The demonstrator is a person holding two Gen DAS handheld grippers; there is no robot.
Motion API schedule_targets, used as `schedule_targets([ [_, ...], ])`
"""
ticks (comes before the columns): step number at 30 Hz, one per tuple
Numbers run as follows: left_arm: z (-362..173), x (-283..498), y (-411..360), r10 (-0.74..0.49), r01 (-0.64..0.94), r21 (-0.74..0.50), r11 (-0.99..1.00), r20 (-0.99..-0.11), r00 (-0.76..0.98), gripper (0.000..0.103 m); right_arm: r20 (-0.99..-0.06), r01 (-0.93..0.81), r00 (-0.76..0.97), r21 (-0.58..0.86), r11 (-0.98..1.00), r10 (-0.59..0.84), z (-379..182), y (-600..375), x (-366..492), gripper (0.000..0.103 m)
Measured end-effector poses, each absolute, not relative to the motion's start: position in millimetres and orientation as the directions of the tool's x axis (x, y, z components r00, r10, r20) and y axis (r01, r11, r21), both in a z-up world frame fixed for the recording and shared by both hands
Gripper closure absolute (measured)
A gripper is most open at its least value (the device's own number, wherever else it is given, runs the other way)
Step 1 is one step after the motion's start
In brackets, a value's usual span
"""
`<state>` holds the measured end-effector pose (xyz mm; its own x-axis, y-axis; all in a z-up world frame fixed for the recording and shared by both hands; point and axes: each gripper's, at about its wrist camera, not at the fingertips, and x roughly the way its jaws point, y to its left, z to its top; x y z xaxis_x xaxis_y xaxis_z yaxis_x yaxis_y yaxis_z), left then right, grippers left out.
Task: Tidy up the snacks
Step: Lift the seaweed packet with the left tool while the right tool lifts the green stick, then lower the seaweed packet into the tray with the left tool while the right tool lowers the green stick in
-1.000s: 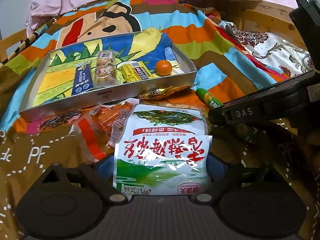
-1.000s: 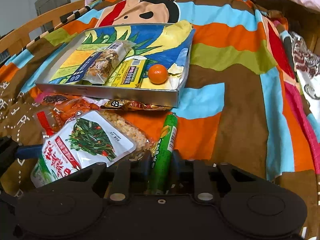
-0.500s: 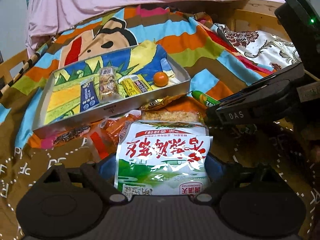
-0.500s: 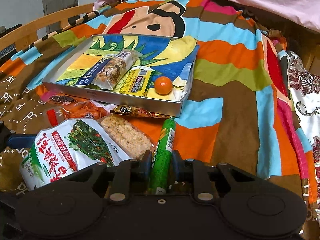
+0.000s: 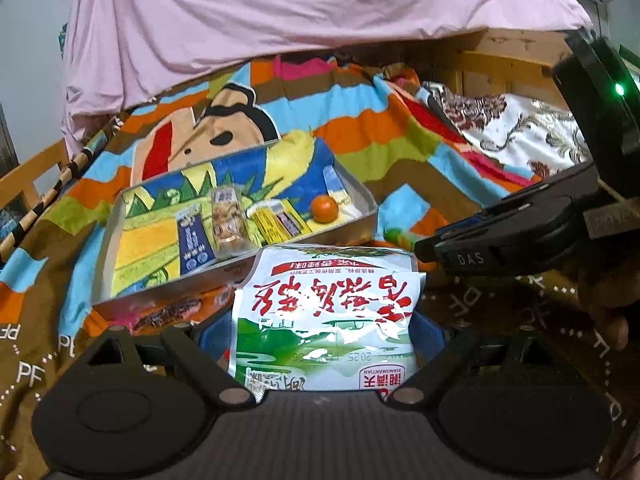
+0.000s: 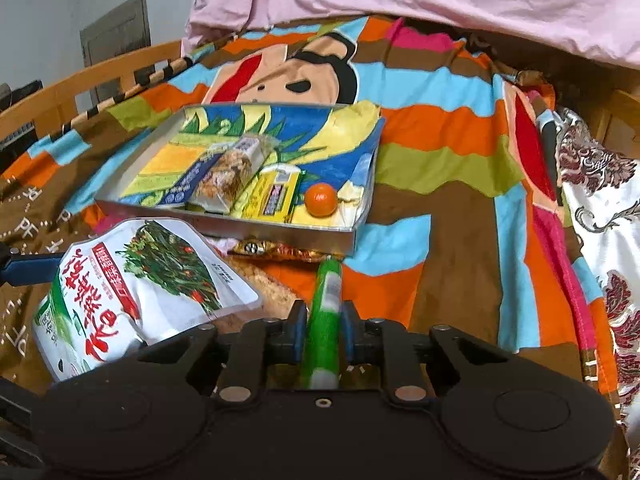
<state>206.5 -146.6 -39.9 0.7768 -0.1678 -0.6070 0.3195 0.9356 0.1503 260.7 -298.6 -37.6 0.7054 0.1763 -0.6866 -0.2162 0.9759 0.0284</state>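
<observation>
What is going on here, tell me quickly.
A person is sorting snacks on a bed into a tray. The left hand-held gripper grips a white pickle pouch, lifted near the tray's front edge. The right hand-held gripper pinches a green sausage stick. In the tray lie three snack bars and an orange. More packets wait on the blanket.

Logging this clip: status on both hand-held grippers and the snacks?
Left hand-held gripper shut on white pouch. Right hand-held gripper shut on green stick. Tray ahead, part filled. Path unobstructed.
</observation>
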Motion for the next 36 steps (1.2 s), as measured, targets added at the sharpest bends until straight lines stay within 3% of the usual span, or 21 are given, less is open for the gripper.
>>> schedule_targets([
  [3, -33.9, 205.6, -145.6, -0.166, 0.313, 0.154, 0.937, -0.593, 0.788, 0.011, -0.655, -0.218, 0.733, 0.028, 0.976, 0.182, -30.8, -298.8, 256.5, 0.089],
  [6, -31.6, 205.4, -144.6, -0.16, 0.309, 0.158, 0.938, -0.592, 0.79, 0.011, -0.681, -0.223, 0.711, 0.019, 0.975, 0.176, -34.6, -297.0, 259.8, 0.088],
  [9, -33.5, 205.7, -142.5, -0.158, 0.304, 0.152, 0.94, -0.597, 0.786, 0.011, -0.716, -0.22, 0.68, 0.007, 0.976, 0.159, -43.8, -293.0, 264.4, 0.079],
  [15, -37.9, 206.2, -138.4, -0.155, 0.292, 0.137, 0.946, -0.601, 0.784, 0.011, -0.801, -0.196, 0.585, 0.019, 0.98, 0.132, -76.2, -285.0, 286.4, 0.079],
  [22, -30.9, 205.2, -132.4, -0.147, 0.271, 0.134, 0.953, -0.576, 0.804, 0.011, -0.793, -0.174, 0.595, 0.035, 0.984, 0.133, -78.7, -289.3, 287.0, 0.082],
  [36, -11.1, 215.7, -115.0, -0.118, 0.19, 0.1, 0.977, -0.489, 0.864, 0.011, -0.541, -0.177, 0.827, 0.011, 0.984, 0.154, -20.6, -291.8, 256.1, 0.084],
])
